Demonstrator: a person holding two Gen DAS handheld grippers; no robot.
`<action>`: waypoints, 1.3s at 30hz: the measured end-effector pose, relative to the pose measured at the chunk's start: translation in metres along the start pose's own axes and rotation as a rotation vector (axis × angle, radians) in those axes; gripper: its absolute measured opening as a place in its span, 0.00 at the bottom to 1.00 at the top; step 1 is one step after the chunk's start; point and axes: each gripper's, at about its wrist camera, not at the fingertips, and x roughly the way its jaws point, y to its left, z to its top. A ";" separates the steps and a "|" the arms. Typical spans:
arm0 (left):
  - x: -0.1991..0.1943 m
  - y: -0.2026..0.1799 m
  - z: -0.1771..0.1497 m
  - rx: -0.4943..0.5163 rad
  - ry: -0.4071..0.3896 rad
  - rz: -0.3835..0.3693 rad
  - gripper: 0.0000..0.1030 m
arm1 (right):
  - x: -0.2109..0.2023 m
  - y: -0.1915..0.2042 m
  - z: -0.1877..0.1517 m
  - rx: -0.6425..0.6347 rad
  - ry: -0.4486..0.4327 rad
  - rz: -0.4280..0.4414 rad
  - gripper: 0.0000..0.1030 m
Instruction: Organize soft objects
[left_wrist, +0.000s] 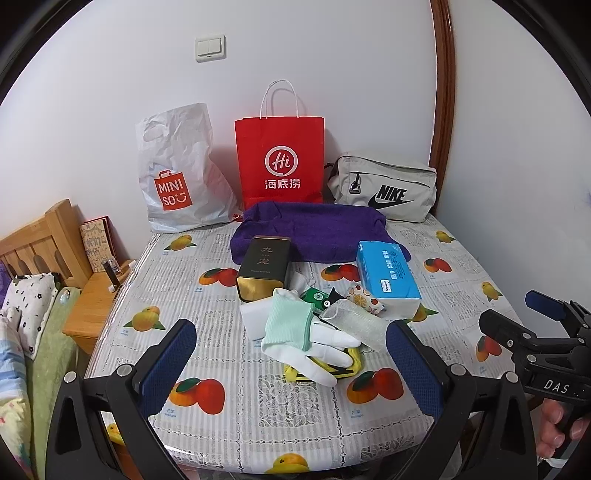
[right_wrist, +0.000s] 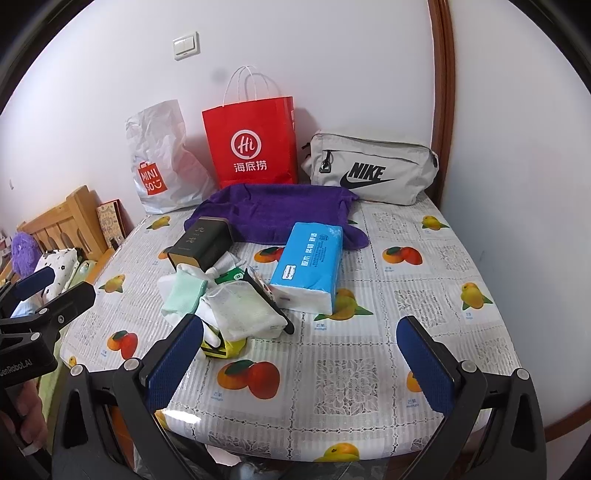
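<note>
A pile of soft things lies mid-table: a white glove with a mint cuff, a mesh pouch, a fruit-print cloth and a yellow item underneath. A blue tissue pack and a folded purple towel lie behind. My left gripper is open just in front of the pile. My right gripper is open, right of the pile, above bare tablecloth. Each gripper also shows at the edge of the other's view.
A dark tea tin stands by the pile. A Miniso bag, a red paper bag and a grey Nike pouch line the wall. A bed and wooden nightstand are left of the table.
</note>
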 end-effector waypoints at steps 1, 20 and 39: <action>0.000 0.001 0.001 -0.002 0.002 -0.001 1.00 | 0.000 0.000 0.000 0.000 0.000 0.001 1.00; -0.003 0.002 0.001 -0.001 -0.004 -0.011 1.00 | -0.004 0.004 -0.001 -0.009 -0.011 0.004 1.00; -0.004 0.004 -0.002 -0.002 -0.006 -0.027 1.00 | -0.003 0.006 -0.002 -0.004 -0.005 0.004 1.00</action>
